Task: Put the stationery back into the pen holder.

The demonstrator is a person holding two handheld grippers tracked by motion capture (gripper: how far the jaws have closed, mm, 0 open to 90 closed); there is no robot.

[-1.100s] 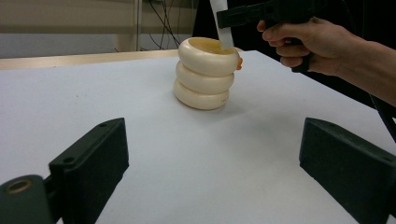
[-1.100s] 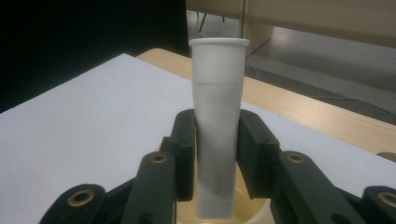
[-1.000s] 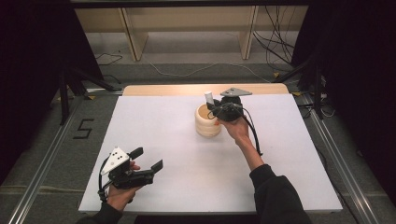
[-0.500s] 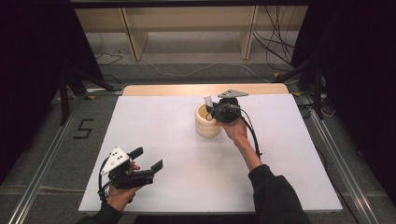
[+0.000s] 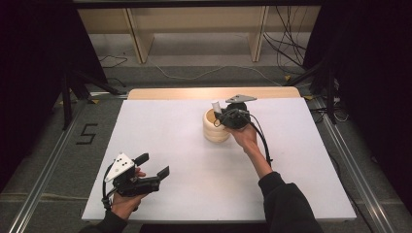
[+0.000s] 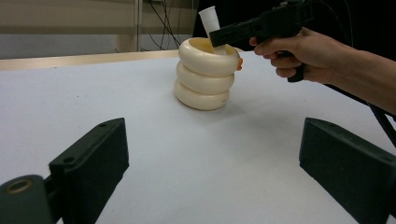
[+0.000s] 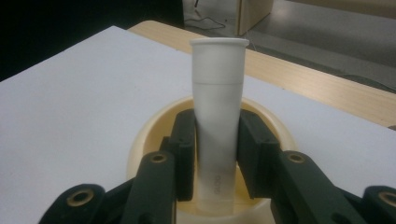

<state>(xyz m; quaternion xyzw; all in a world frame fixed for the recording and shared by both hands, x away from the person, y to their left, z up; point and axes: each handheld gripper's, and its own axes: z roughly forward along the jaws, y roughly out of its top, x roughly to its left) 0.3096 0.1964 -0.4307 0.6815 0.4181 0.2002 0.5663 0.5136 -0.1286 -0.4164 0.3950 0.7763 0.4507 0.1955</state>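
Note:
A cream holder (image 5: 216,130) made of three stacked rings stands at the middle back of the white table (image 5: 291,184). My right gripper (image 5: 219,115) hovers over its rim, shut on a white tube (image 5: 216,105) with a flared cap. In the right gripper view the tube (image 7: 218,93) stands upright between the black pads, its lower end inside the holder's (image 7: 149,135) opening. My left gripper (image 5: 154,165) rests low at the front left, open with nothing between its fingers. From the left gripper view the holder (image 6: 204,77), the tube (image 6: 208,16) and the right gripper (image 6: 224,35) show ahead.
A light wooden board (image 5: 214,93) runs along the table's far edge. Shelf legs (image 5: 257,34) and cables (image 5: 286,43) lie on the floor behind. A "5" mark (image 5: 88,134) and metal rails (image 5: 43,184) flank the left side.

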